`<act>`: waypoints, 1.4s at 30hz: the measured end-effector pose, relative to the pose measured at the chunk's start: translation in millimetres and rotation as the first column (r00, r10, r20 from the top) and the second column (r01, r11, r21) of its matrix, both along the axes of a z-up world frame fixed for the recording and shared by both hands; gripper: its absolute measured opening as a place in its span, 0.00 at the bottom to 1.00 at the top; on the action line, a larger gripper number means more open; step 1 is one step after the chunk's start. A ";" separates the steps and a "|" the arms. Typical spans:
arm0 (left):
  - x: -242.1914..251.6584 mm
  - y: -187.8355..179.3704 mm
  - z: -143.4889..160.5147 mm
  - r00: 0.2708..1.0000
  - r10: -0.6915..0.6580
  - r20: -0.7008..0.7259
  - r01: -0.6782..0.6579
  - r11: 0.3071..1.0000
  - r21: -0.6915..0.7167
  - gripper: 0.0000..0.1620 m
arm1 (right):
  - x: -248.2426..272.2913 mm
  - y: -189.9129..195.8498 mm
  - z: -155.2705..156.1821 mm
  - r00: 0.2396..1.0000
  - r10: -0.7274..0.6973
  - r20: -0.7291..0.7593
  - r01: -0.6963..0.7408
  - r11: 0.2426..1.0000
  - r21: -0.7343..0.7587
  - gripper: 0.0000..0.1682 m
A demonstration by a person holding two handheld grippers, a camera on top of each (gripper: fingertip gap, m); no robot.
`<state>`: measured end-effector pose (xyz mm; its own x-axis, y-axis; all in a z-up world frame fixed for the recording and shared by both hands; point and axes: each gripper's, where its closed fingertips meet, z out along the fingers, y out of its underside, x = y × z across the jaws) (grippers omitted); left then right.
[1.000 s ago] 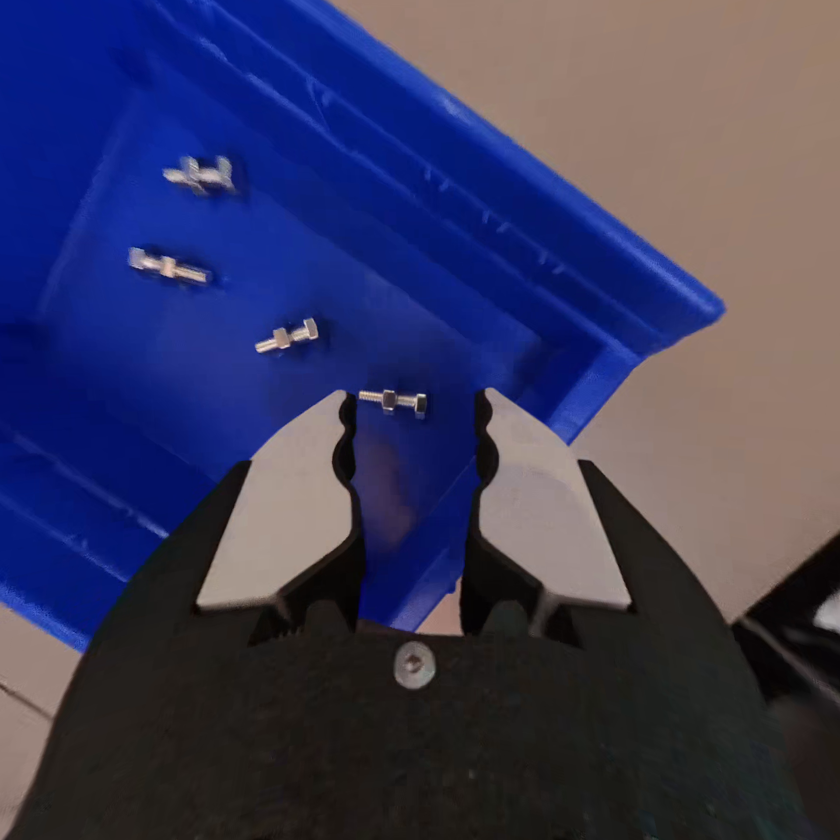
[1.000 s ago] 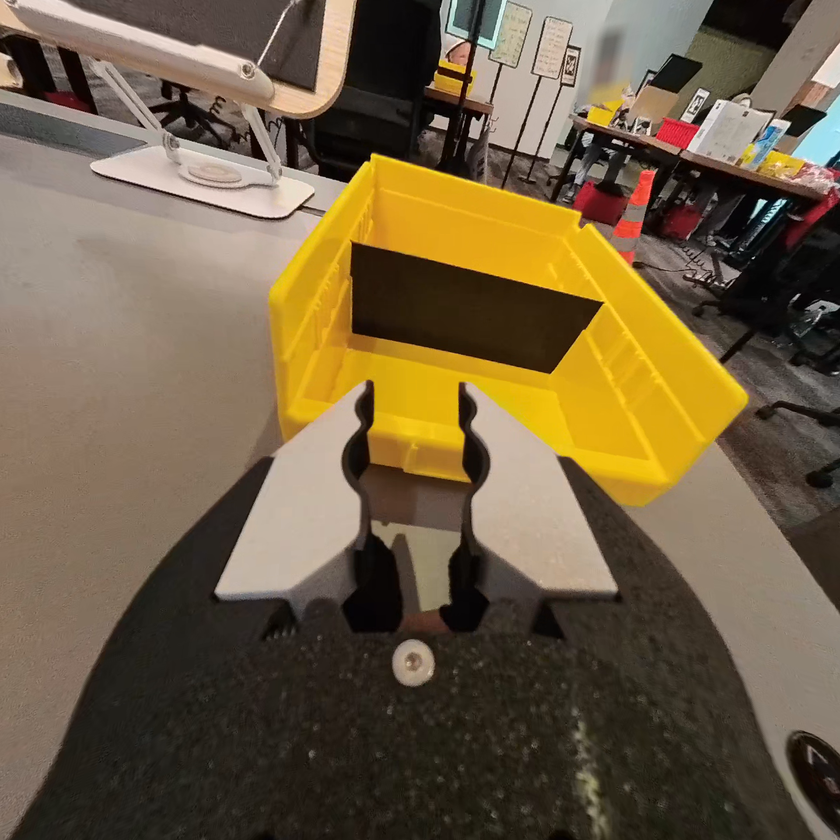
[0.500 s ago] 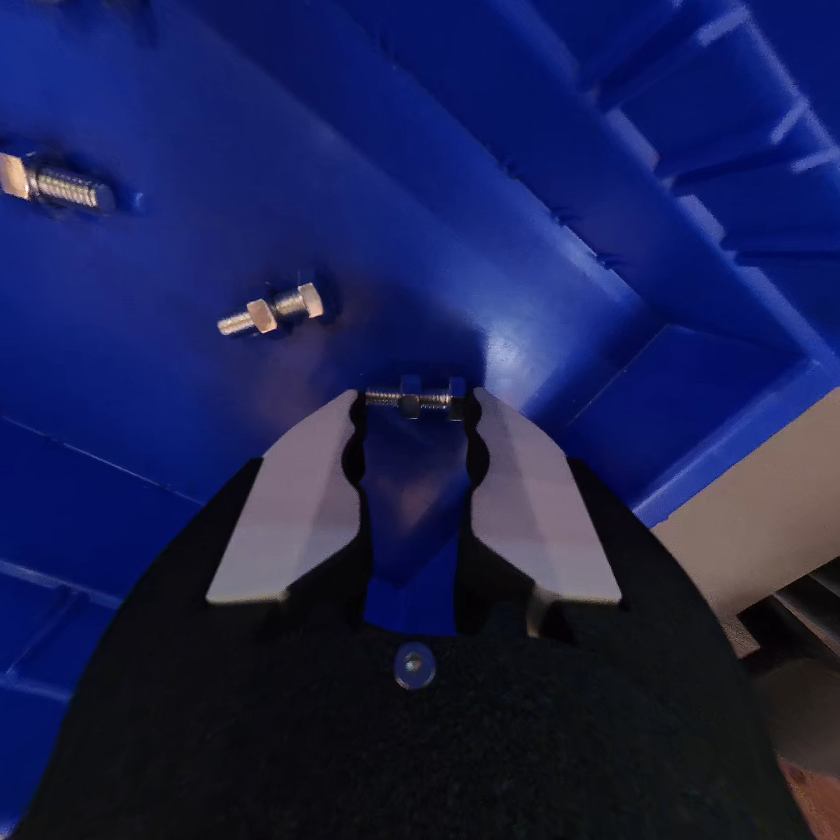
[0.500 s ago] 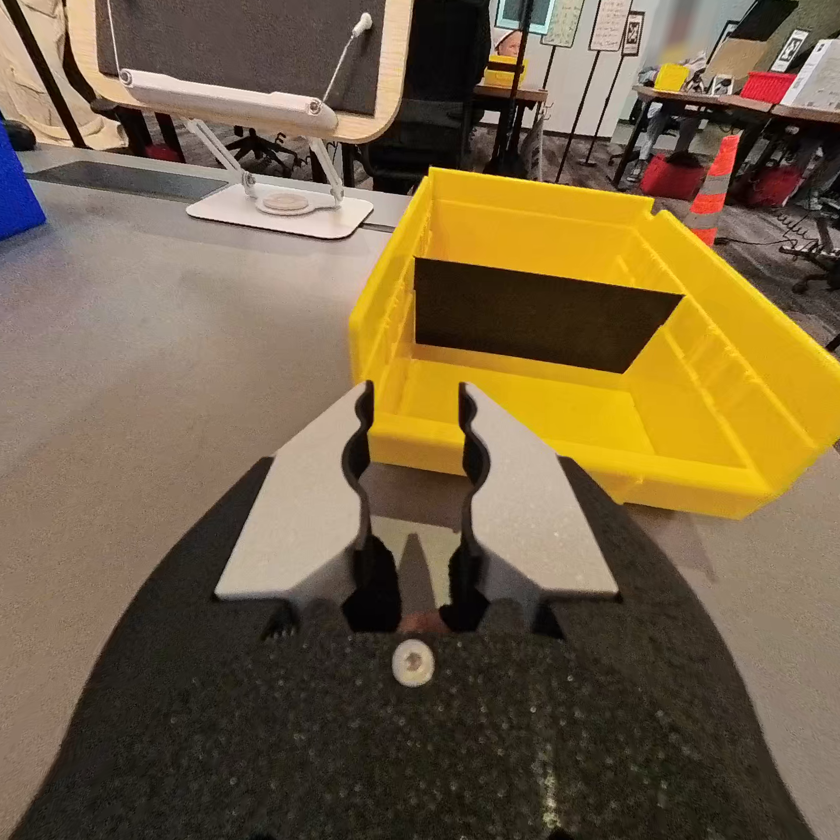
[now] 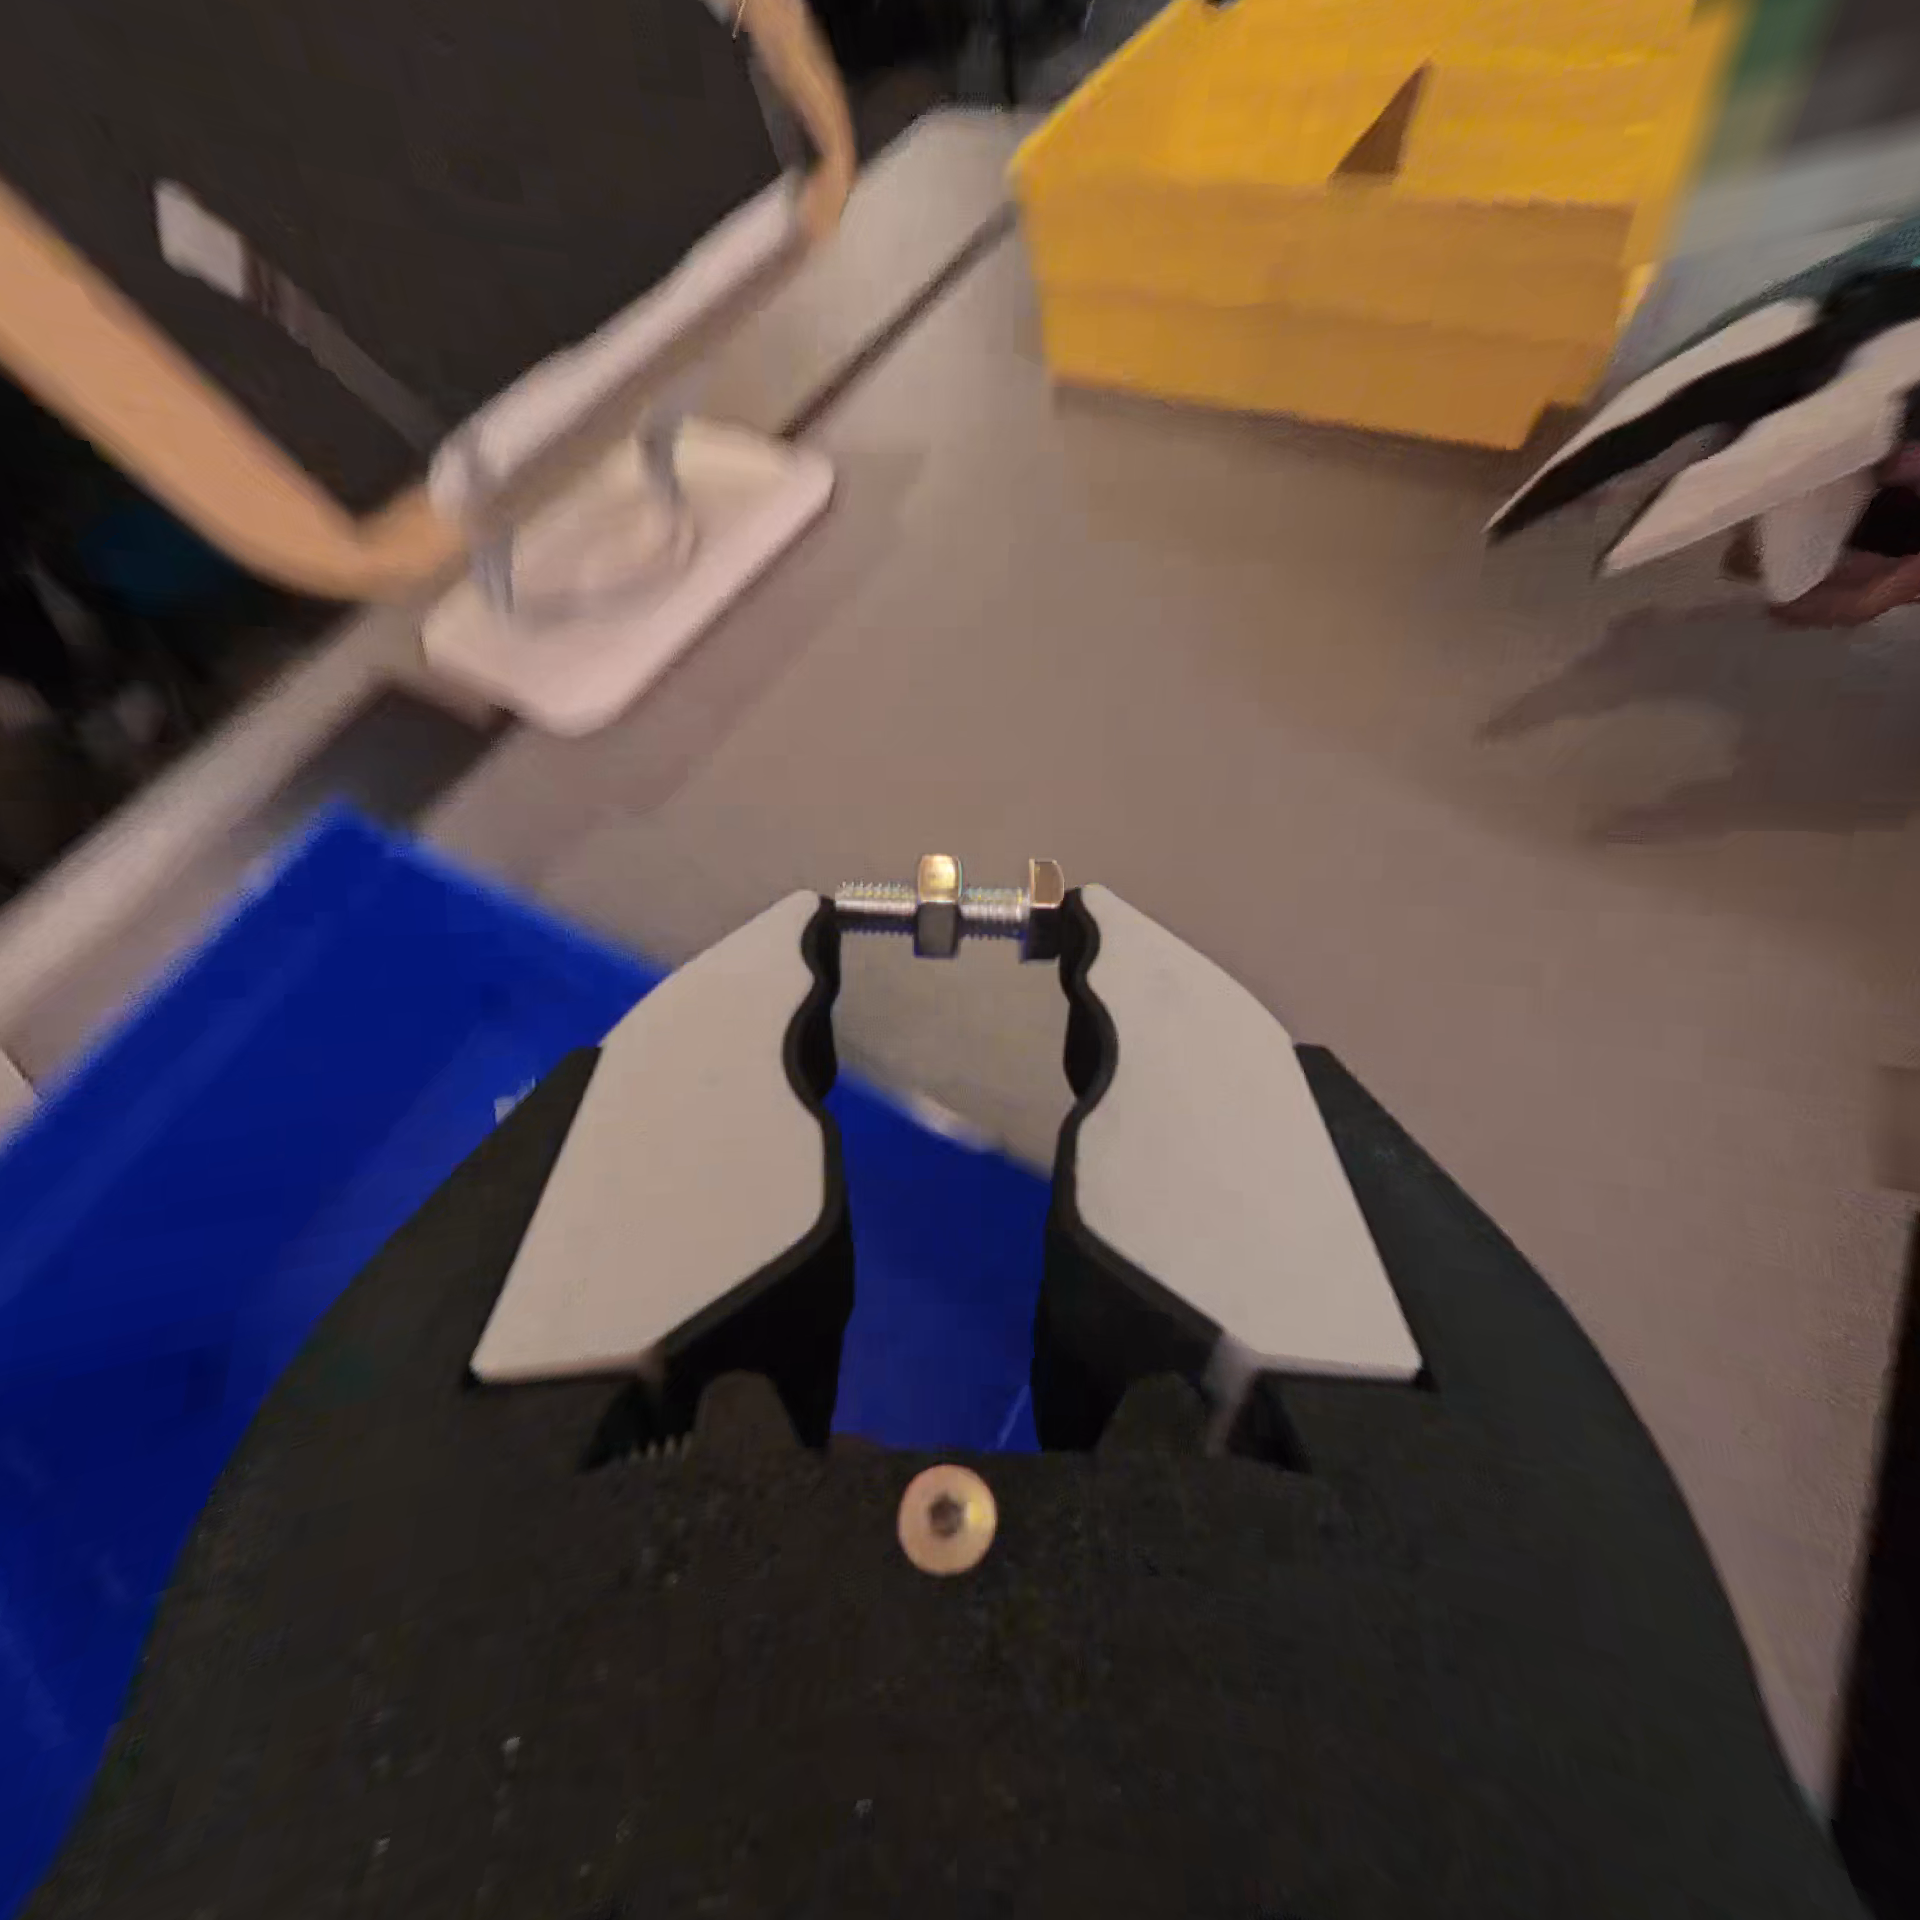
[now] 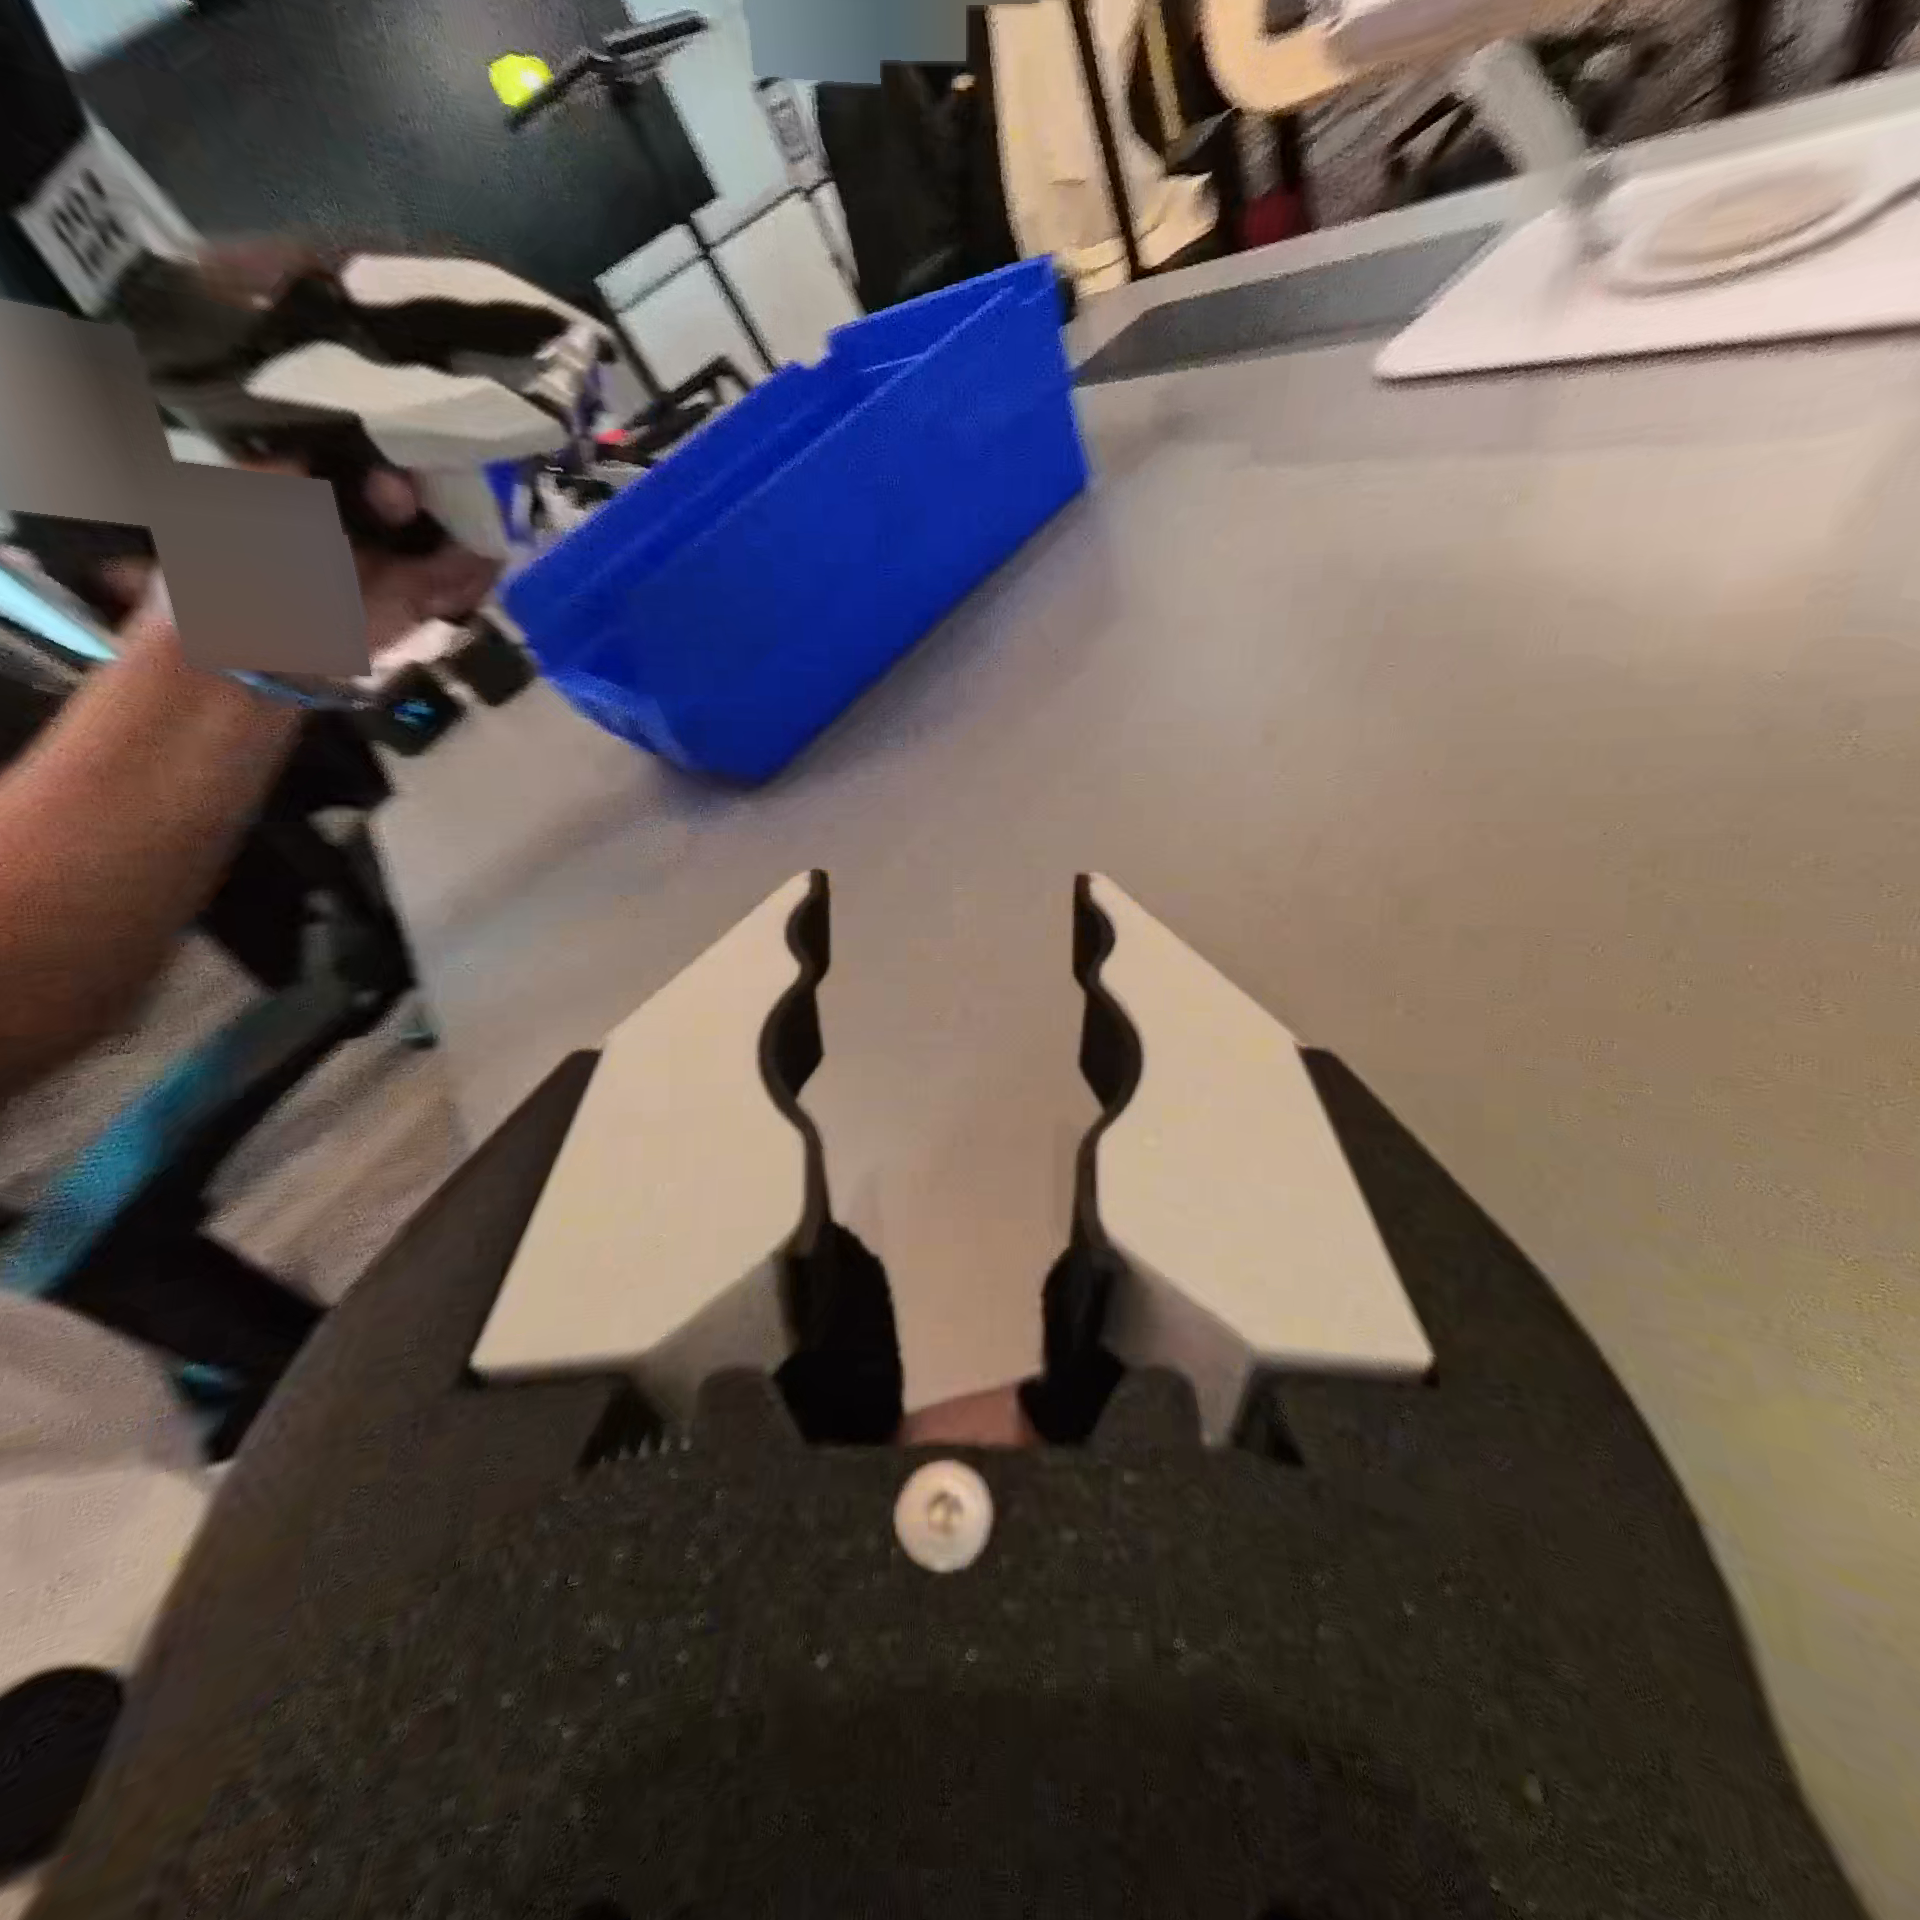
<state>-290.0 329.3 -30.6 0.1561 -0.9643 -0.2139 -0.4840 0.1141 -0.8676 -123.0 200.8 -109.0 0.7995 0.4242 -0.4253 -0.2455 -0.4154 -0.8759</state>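
Change noted: half a second ago the left claw (image 5: 948, 914) was down inside the blue bin (image 5: 260, 1195), its tips set either side of a small bolt with a nut (image 5: 940, 916) lying on the bin floor. It is now lifted clear, and the bolt has come up with it. The pickup therefore succeeded; the bin sits below and behind the claw at 8 o'clock in the left wrist view.

Left claw: closed down on the bolt, gripping it end to end across the very tips, with the threaded end against the 9 o'clock finger and the head against the 3 o'clock finger. The nut sits mid-shank, untouched by either finger. The bolt hangs in the air above the grey tabletop (image 5: 1195, 675).

Right claw (image 6: 951, 894): jaws parted, nothing between them, held above the tabletop. Over the same interval its view has swung from the yellow bin (image 5: 1320, 260) round toward the blue bin, which stands at 11 o'clock.

Surroundings: the yellow bin stands at 1 o'clock in the left wrist view, well apart from the bolt, with the right claw showing at 2 o'clock. A white flat-based stand (image 5: 634, 582) rests on the tabletop at 10 o'clock. Both views are motion-blurred.
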 end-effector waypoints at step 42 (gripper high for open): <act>82.0 -125.2 -20.0 0.924 -0.361 -0.123 0.369 0.765 0.528 0.25 | -100.2 -6.6 51.7 0.578 0.611 -0.541 -0.660 0.740 0.131 0.18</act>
